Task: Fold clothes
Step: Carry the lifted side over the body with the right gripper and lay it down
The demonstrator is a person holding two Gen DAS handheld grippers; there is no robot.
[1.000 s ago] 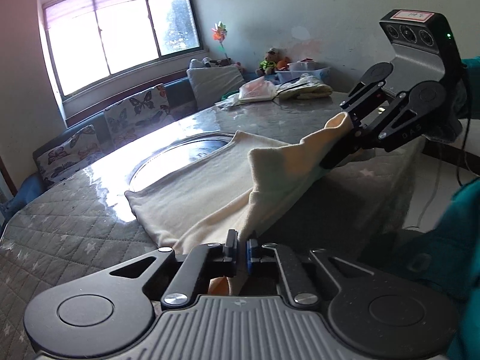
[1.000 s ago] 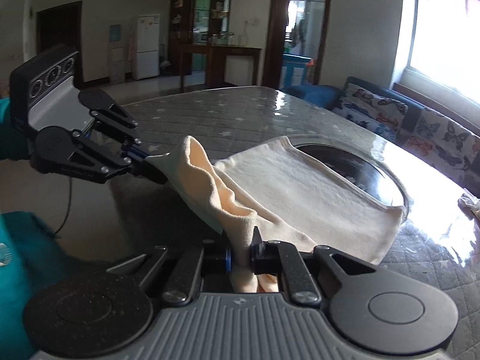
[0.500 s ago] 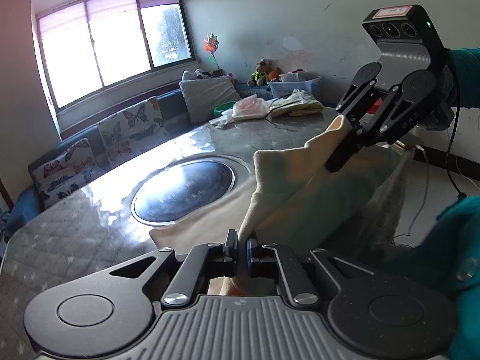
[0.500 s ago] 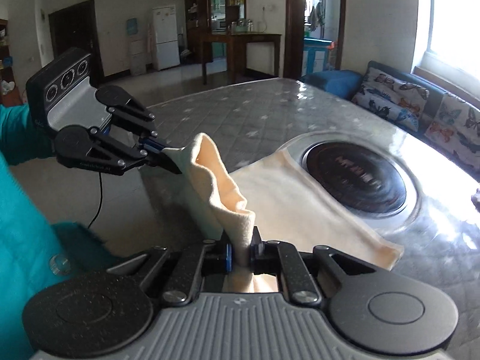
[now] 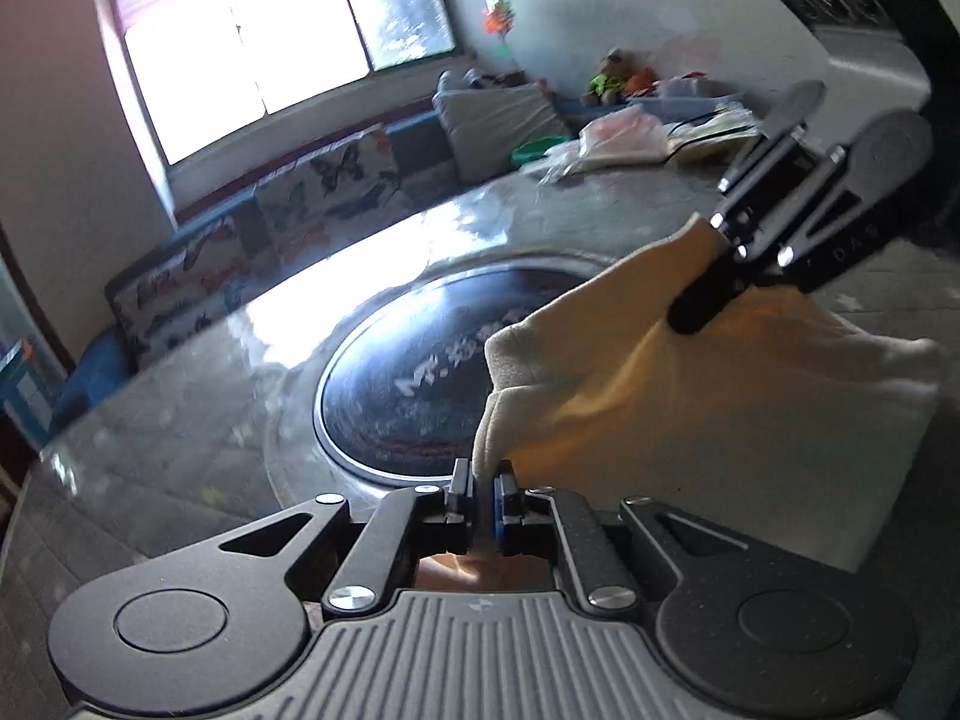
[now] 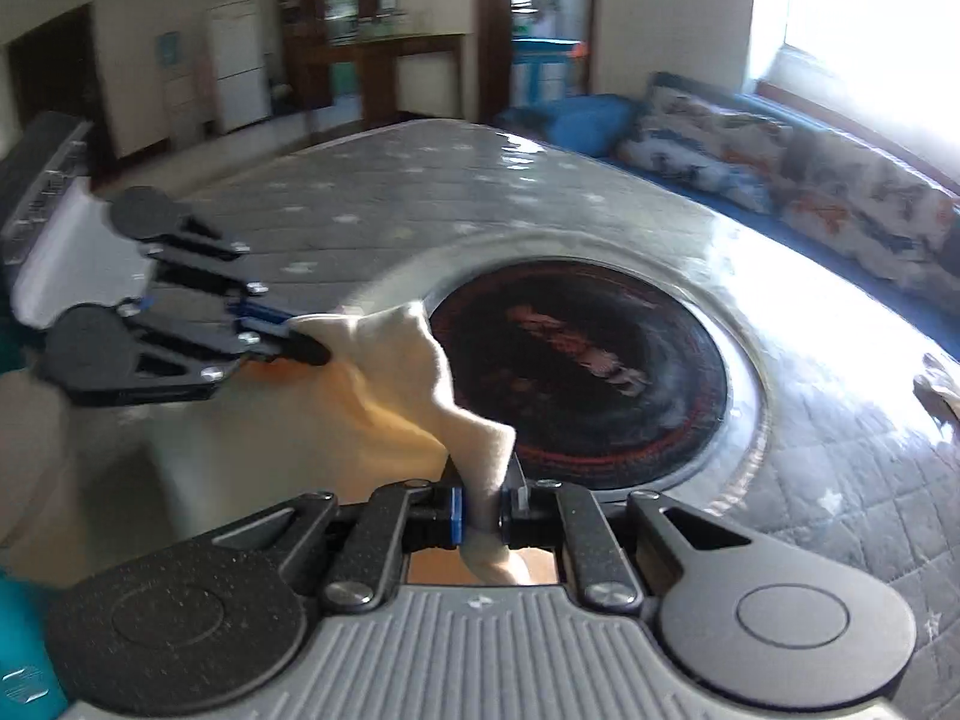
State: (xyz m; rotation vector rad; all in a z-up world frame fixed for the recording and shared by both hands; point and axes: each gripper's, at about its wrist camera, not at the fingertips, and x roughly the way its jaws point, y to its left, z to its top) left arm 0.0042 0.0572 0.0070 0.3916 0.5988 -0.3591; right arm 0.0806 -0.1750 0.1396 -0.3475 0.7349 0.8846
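A cream cloth garment (image 5: 690,414) hangs between my two grippers above the round table. My left gripper (image 5: 483,495) is shut on one corner of it. My right gripper (image 6: 483,507) is shut on another corner of the cream garment (image 6: 420,396). In the left wrist view the right gripper (image 5: 714,288) shows at the upper right, pinching the far corner. In the right wrist view the left gripper (image 6: 300,342) shows at the left, clamped on the cloth. The garment's lower part is hidden below both grippers.
The grey quilted table (image 6: 372,198) has a dark round inset (image 6: 588,372) at its centre. A butterfly-patterned sofa (image 5: 252,240) runs under the window. Bags and folded items (image 5: 636,138) lie at the table's far side. A teal sleeve (image 6: 24,660) shows at lower left.
Both grippers have lifted the garment off the table and drawn it back toward the person. The dark round inset, half covered before, now shows fully. Both views are motion-blurred.
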